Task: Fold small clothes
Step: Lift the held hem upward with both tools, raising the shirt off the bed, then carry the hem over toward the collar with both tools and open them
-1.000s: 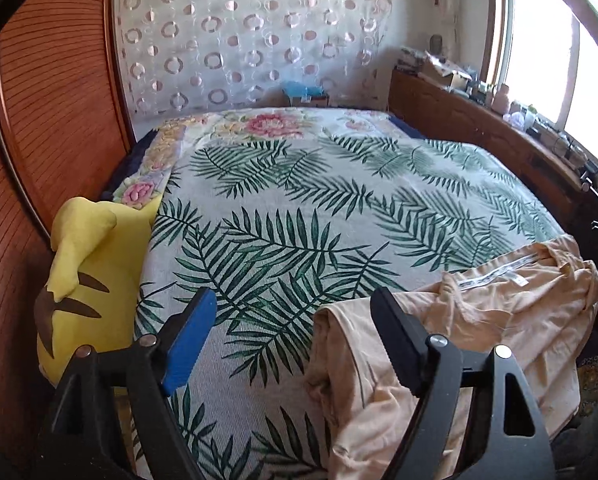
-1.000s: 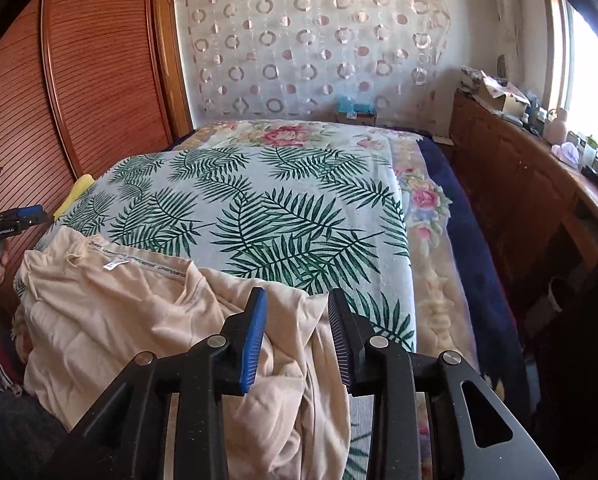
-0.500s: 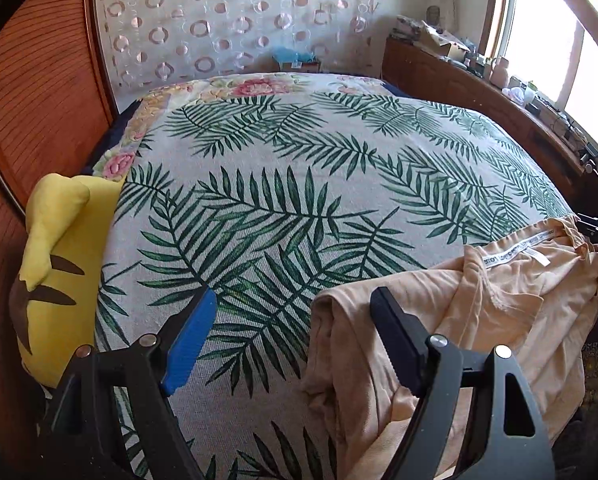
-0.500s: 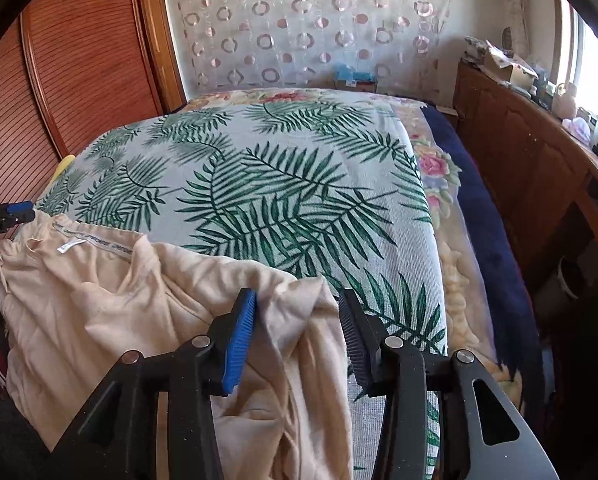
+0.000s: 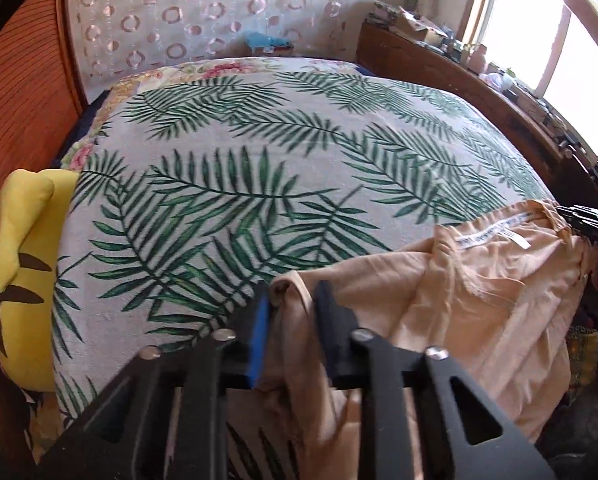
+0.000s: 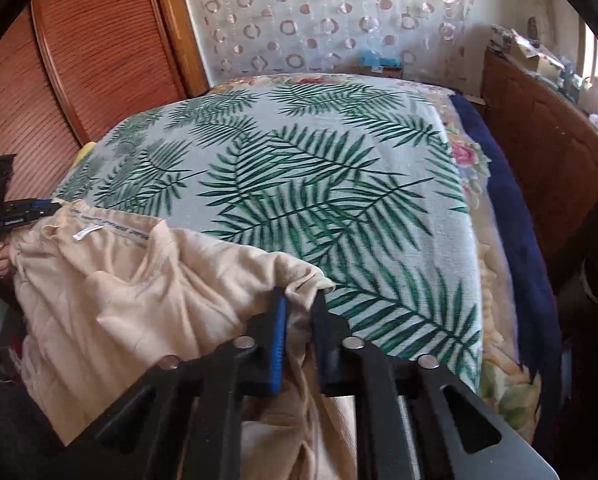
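- Both tongs are pinched on cloth: the left gripper point(image 5: 289, 300) has its jaws narrowed on 1 bunched corner of the beige garment point(image 5: 479, 292), and the right gripper point(image 6: 299, 300) is clamped on the opposite corner point(image 6: 307, 276).
- Between the 2 grips the garment sags, rumpled, over the near edge of the palm-leaf bedspread point(image 5: 239, 168), with its lower part hanging off the bed out of view.
- Each bite looks shallow, just a small wad near the fingertips, so a sharp tug apart could pull 1 corner free and drop that side.
- Uneven lifting would likely keep the middle creases, and the fold would set crooked.
- Hanging fabric may drag on the mattress edge and twist.
- On the left, the yellow plush toy point(image 5: 23, 272) sits near enough that a wide swing might snag it.
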Motion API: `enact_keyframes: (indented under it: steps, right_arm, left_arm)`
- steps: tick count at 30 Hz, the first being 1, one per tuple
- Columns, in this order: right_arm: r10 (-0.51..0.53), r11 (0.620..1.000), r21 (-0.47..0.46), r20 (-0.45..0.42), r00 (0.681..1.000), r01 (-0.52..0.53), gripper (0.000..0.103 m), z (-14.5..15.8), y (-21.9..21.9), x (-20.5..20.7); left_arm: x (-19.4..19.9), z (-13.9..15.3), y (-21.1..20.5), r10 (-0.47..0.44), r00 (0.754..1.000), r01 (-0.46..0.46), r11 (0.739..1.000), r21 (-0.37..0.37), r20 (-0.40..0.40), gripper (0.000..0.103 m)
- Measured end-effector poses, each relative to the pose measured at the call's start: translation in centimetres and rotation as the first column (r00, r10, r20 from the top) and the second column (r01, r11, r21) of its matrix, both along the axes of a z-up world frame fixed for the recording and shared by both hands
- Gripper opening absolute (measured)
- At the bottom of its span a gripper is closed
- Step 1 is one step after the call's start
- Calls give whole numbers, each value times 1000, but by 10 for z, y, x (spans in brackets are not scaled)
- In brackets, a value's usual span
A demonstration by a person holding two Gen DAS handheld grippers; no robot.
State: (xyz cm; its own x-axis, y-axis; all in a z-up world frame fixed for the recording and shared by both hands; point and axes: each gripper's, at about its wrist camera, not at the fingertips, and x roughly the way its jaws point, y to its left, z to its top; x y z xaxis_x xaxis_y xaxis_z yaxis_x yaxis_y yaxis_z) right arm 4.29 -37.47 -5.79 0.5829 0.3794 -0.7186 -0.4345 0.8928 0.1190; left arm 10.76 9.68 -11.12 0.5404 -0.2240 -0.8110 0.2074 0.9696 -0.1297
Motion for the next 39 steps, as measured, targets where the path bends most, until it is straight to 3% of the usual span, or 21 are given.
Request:
enact_keyframes:
  steps: [2, 5, 11, 17, 22, 26, 31, 39]
  right_arm:
    - [15, 999, 29, -10, 1000, -15, 6, 1, -2, -2]
    - [32, 996, 88, 23, 999, -34, 5, 14, -8, -15]
    - [29, 990, 125, 224, 974, -58, 5, 87, -21, -72]
    - [33, 991, 109, 377, 926, -79, 5, 154, -29, -121]
    - [12, 993, 100, 482, 876, -68, 5, 196, -36, -156]
    - [14, 995, 76, 553, 833, -67, 5, 229, -39, -178]
    - [-3, 997, 64, 622, 783, -47, 5, 264, -39, -206]
    - [12, 999, 16, 698, 716, -33, 5, 290, -9, -235]
  left_arm:
    - [-3, 3, -6, -24, 1000, 24, 1000, 15, -1, 10]
    - [-18, 28, -8, -36, 998, 37, 999, -6, 60, 9]
    - [-60, 110, -12, -46, 967, 64, 996, -64, 251, 9]
    - [-94, 195, -10, -24, 896, 76, 992, -100, 444, 9]
    - [-112, 245, -1, 2, 835, 67, 992, -105, 551, 9]
    - [-117, 275, 9, 24, 799, 48, 994, -103, 601, 9]
    - [-133, 311, 18, 40, 737, 36, 995, -98, 675, 9]
    - [-145, 349, 39, 87, 664, -1, 993, -115, 743, 9]
